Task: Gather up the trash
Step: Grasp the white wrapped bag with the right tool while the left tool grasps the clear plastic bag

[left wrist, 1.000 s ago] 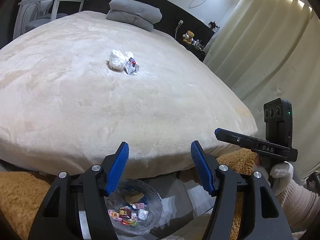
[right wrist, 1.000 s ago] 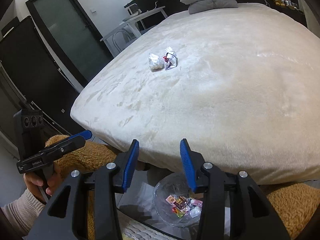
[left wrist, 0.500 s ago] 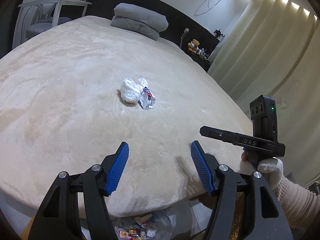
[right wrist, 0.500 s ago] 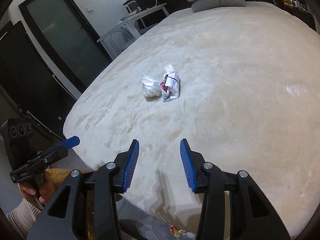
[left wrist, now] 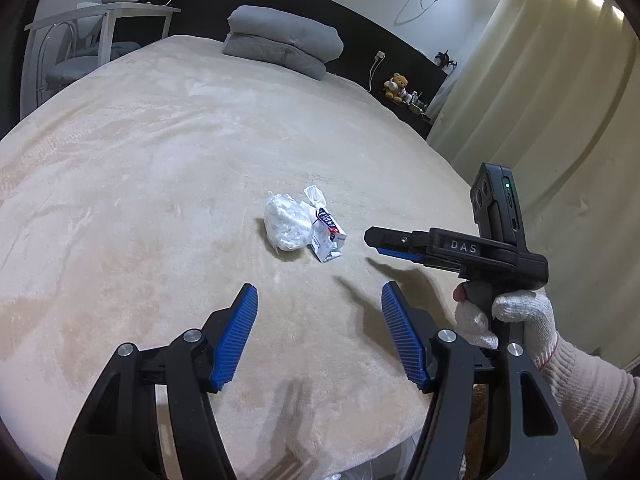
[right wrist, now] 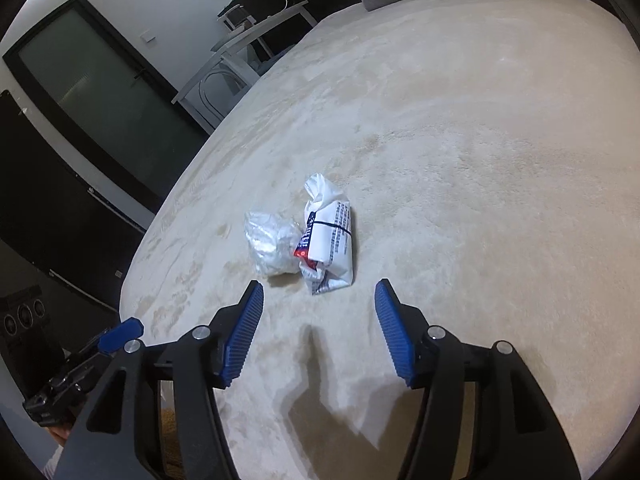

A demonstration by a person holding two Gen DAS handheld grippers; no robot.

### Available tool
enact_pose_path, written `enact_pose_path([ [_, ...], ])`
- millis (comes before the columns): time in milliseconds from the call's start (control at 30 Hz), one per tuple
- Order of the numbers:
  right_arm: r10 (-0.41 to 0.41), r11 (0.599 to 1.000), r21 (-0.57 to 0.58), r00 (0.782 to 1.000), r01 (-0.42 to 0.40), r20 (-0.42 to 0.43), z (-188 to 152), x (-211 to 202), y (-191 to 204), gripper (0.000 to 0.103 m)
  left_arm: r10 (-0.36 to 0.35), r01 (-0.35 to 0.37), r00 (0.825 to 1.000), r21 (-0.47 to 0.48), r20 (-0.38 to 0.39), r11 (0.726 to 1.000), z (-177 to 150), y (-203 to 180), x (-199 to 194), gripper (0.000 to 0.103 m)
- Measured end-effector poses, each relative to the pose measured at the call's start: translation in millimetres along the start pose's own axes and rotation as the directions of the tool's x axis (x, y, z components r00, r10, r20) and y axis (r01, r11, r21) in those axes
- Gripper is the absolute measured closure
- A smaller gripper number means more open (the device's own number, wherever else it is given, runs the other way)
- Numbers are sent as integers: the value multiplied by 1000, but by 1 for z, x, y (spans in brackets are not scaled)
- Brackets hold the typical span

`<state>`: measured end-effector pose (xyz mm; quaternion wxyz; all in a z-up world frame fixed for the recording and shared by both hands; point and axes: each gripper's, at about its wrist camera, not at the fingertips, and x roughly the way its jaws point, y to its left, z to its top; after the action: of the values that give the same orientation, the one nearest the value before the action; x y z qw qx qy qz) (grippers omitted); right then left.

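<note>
Two trash bits left on bed (left wrist: 160, 160): crumpled plastic bag (left wrist: 286, 226) touching printed wrapper (left wrist: 326, 236), neither picked up yet. Right gripper (right wrist: 318, 328) nearest the wrapper, jaws opening w/ nothing between; left gripper (left wrist: 320, 334) jaws apart, empty

I see a cream plush bed cover (left wrist: 160, 200). On it lie a clear, whitish crumpled bag (left wrist: 286, 224) and a white wrapper (right wrist: 330, 240) with black print and a red-and-blue patch. My grippers are black with ribbed blue pads (left wrist: 236, 336). Grey pillows (left wrist: 284, 42) sit at the bed's far edge.
</note>
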<state>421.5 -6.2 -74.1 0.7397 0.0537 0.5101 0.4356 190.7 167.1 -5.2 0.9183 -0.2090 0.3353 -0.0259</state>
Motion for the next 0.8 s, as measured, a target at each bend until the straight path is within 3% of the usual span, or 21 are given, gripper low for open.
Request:
enact_pose_path([
  [233,57,994,97,998,-54,-30,21,30,-15,45,12,-12,1000,13,-23,1000,12,9,16,40],
  [467,51,993,109,997,-44,-65,32,50,-17,46,29,-28,998,25,-57,999,15,14,33,40],
  [533,44,994,102,996,-35,-78,33,53,-16,54,29,-27,997,26,-65,999,15,13,35,40],
  [633,9,997,79,994,0,-113,30,59,-14,58,27,-25,997,34,-67,999,15,10,36,40],
  [700,1,997,73,994,7,-111,27,58,-13,68,29,-27,997,35,-68,999,15,9,37,40],
  [800,-8,998,58,995,14,-98,27,54,-12,72,32,-30,997,34,-69,999,15,10,38,40],
])
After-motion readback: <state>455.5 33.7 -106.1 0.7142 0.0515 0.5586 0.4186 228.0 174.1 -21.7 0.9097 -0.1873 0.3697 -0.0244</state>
